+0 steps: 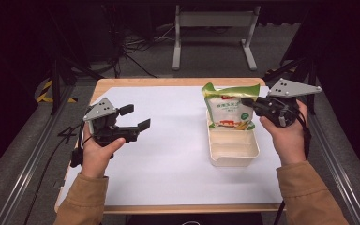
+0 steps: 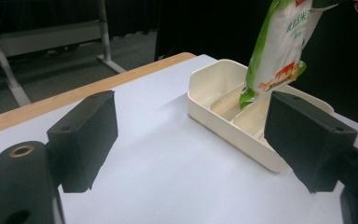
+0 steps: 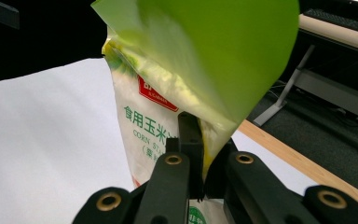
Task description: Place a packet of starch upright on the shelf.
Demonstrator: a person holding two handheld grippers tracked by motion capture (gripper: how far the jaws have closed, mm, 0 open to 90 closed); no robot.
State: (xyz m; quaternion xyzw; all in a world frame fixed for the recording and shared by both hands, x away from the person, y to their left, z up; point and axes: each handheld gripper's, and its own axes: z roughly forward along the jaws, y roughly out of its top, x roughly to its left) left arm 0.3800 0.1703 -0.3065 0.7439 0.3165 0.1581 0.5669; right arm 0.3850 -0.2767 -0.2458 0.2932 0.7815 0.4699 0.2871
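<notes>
Now we've got the corn starch bag (image 1: pixel 229 108) upright, its bottom edge dipping into the far compartment of the cream divided box (image 1: pixel 233 149). Our right gripper (image 1: pixel 248 101) pinches the bag's upper right side, jaws pressed tight on the green-and-white film. The box sits on the white sheet (image 1: pixel 168 154) over the wooden table (image 1: pixel 168 81). Well left of the box, our left gripper (image 1: pixel 136 117) hovers above the sheet, jaws spread wide, holding nothing.
</notes>
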